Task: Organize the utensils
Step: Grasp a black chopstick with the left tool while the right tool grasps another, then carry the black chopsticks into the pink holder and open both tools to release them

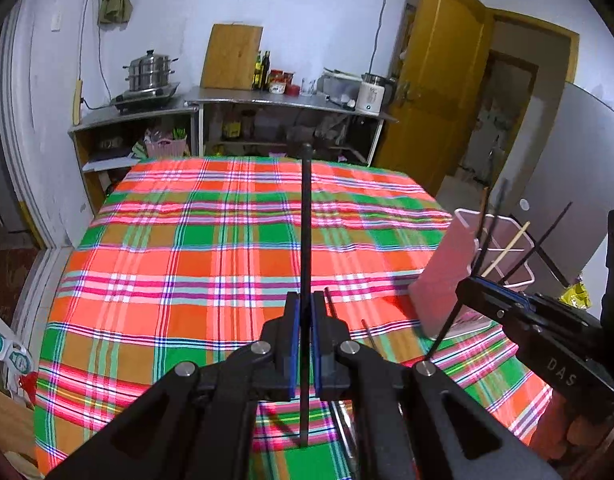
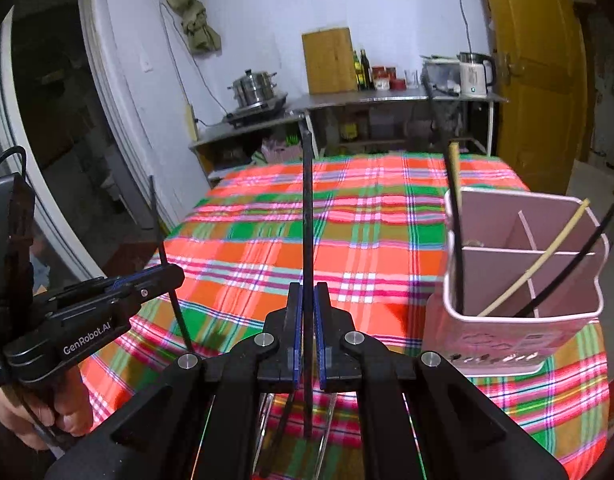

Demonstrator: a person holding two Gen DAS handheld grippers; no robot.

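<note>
Both my left gripper and right gripper clamp black chopsticks, lower ends hidden. Pink holder contains three chopsticks.

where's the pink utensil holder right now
The pink utensil holder stands on the plaid tablecloth at the right of the right wrist view, just right of the right gripper.

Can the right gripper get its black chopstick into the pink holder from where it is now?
Probably yes. The right gripper holds the black chopstick upright, and the pink holder stands just to its right, top open, with only a few sticks inside.
</note>
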